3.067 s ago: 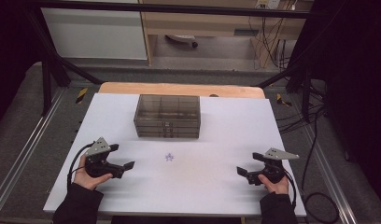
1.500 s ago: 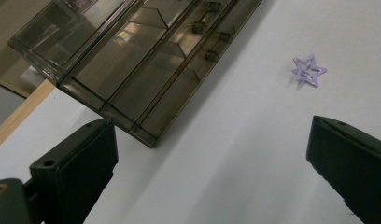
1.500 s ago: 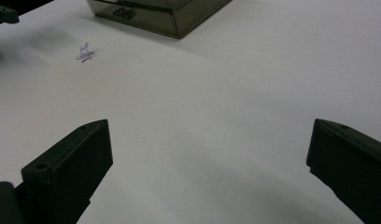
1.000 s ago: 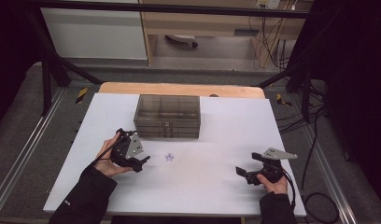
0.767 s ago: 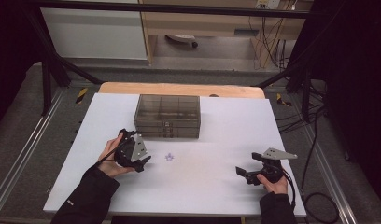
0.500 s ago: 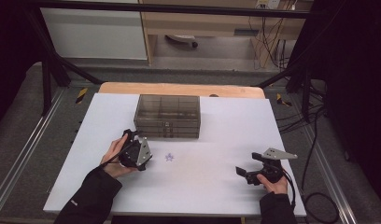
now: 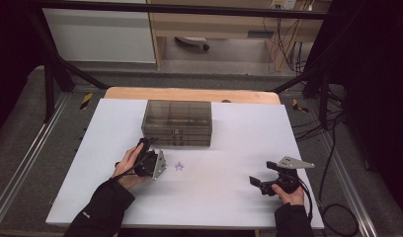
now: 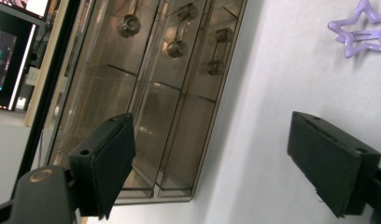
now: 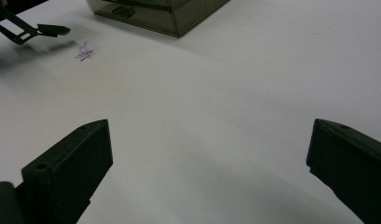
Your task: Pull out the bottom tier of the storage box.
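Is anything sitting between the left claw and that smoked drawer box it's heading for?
Nothing visible. The left claw, jaws apart with nothing between them and just closing a little, faces the drawer box across bare white table. The purple star clip lies off to one side, clear of the path.

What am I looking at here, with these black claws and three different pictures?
A person sits at a white table holding a hand-operated two-jaw gripper in each hand. One picture looks down from above; the other two come from cameras riding on each gripper, looking along its black jaws. The left gripper has turned on its side near a smoky clear drawer box; its jaws have just been closing a little, with nothing between them. A small purple star clip lies beside it. The right gripper rests open, holding nothing.
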Demonstrator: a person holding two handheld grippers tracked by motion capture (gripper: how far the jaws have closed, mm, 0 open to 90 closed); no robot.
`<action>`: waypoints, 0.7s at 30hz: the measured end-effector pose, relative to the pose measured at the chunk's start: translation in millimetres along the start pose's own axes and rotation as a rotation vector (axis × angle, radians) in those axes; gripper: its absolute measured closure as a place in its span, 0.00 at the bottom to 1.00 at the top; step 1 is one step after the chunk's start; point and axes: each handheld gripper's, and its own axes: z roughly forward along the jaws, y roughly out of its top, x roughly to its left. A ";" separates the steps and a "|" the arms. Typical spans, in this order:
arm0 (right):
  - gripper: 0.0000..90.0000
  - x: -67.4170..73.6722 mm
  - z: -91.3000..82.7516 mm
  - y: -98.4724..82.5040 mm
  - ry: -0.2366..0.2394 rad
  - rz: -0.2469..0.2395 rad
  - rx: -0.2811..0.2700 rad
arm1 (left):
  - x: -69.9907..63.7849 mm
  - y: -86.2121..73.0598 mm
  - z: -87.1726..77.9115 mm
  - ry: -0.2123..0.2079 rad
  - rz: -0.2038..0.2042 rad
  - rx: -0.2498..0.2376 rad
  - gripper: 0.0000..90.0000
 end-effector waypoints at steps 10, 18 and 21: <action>0.01 0.0 -0.3 0.0 0.000 0.002 -0.001 | -8.2 4.4 7.9 0.053 0.074 -0.009 0.24; 0.01 0.0 -0.3 0.1 0.000 0.003 0.000 | -13.3 8.2 13.0 0.093 0.138 -0.012 0.28; 0.01 0.0 -0.3 0.2 0.001 0.002 0.000 | -16.1 9.3 16.0 0.100 0.158 -0.013 0.30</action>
